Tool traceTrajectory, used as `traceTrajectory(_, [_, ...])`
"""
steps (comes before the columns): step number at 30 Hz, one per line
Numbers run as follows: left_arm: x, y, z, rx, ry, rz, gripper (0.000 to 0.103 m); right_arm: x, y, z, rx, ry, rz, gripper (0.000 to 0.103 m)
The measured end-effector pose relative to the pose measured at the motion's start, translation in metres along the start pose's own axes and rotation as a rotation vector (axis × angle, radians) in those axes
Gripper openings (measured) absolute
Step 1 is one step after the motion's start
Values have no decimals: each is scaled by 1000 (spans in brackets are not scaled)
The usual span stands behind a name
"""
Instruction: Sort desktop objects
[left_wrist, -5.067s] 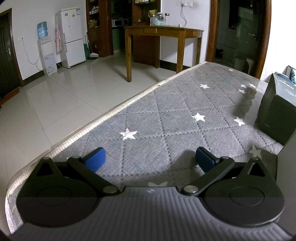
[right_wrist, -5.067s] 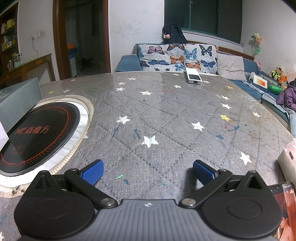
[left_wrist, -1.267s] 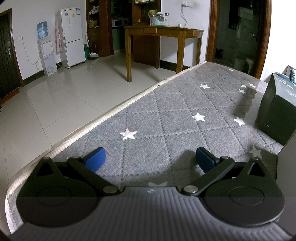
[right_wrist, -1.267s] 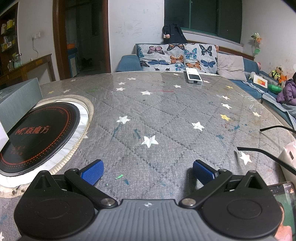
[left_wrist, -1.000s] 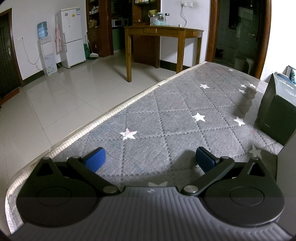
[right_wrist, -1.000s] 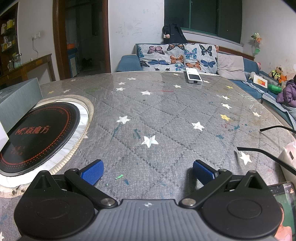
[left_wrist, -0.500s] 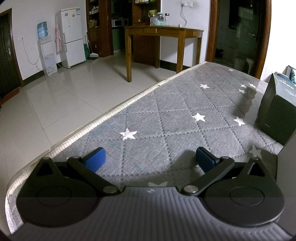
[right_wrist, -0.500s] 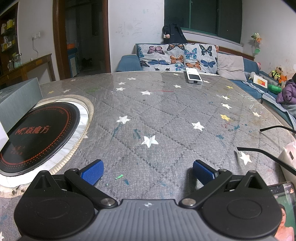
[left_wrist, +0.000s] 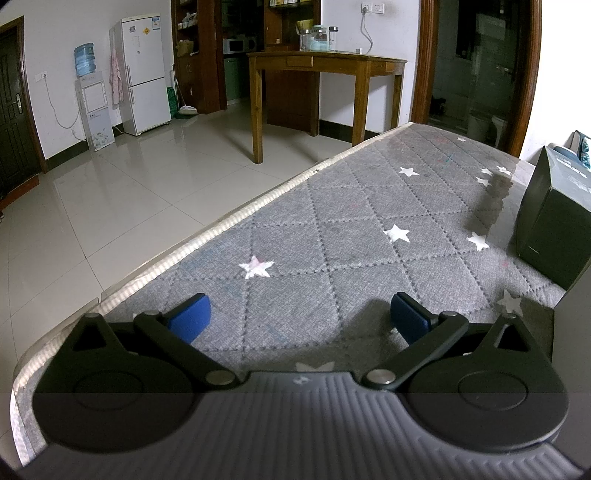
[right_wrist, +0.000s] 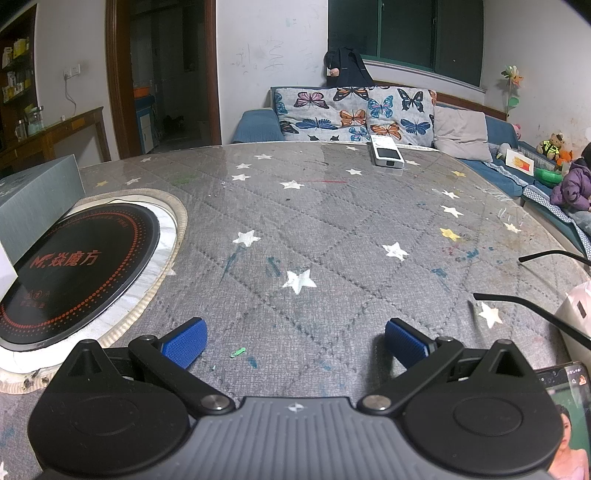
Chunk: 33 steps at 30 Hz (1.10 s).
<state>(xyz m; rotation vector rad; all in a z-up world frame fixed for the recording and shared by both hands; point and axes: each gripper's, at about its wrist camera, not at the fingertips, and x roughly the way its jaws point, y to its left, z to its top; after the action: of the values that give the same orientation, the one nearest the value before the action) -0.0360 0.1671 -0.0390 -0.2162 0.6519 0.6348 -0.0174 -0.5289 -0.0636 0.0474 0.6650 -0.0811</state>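
Observation:
My left gripper (left_wrist: 295, 315) is open and empty, low over the grey star-quilted table top (left_wrist: 332, 236) near its left edge. A dark box (left_wrist: 554, 221) stands to its right. My right gripper (right_wrist: 293, 343) is open and empty over the same cloth. In the right wrist view a pair of black glasses (right_wrist: 532, 302) lies at the right edge, a white device (right_wrist: 386, 155) lies at the far side, a lit phone (right_wrist: 569, 413) lies at the lower right, and a grey box (right_wrist: 37, 192) stands at the left.
A round black induction cooktop (right_wrist: 70, 266) is set into the table at the left. A white-pink object (right_wrist: 580, 314) sits at the right edge. The table's edge (left_wrist: 207, 236) drops to a tiled floor on the left. A sofa (right_wrist: 351, 114) stands behind the table.
Both grippers have stayed still and open. The black glasses came into the right wrist view after the earliest frame. The picture on the phone screen has changed.

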Motion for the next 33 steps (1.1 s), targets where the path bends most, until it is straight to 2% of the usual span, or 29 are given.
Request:
traceTrajectory(11, [0, 0, 1, 4, 3, -2, 103, 0, 0, 0, -4, 0, -4, 103])
traceTrajectory(21, [-1, 0, -1, 47, 7, -54, 103, -3, 8, -1, 46, 15, -58, 103])
traceTrajectory(33, [-4, 0, -3, 74, 10, -86, 103, -12, 31, -10, 69, 6, -75, 103])
